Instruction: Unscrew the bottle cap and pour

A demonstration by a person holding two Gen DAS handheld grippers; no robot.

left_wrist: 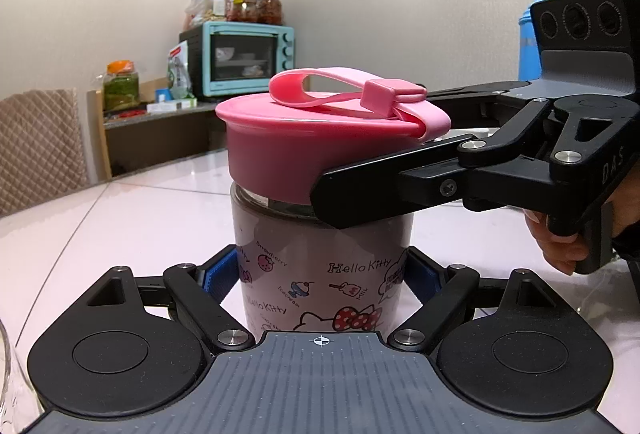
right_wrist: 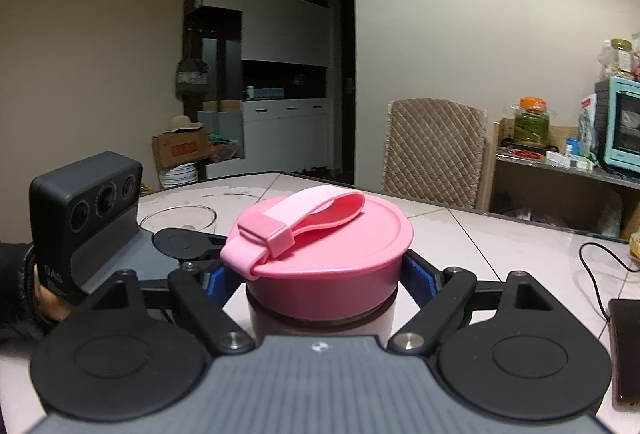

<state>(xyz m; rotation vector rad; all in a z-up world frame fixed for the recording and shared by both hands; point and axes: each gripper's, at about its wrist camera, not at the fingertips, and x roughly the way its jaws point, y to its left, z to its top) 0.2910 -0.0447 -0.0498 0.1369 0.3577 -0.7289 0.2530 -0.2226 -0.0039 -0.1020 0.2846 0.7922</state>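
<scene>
A squat Hello Kitty bottle stands on the white table, topped by a wide pink cap with a pink loop strap. My left gripper is shut on the bottle's body, its blue pads pressed to both sides. The right gripper comes in from the right at cap height, one black finger lying along the cap's skirt. In the right wrist view that gripper is shut on the pink cap, which sits slightly tilted. The bottle's neck shows below it.
A clear glass bowl sits on the table behind the left gripper's camera block. A dark phone and black cable lie at right. A quilted chair and a shelf with a teal oven stand beyond the table.
</scene>
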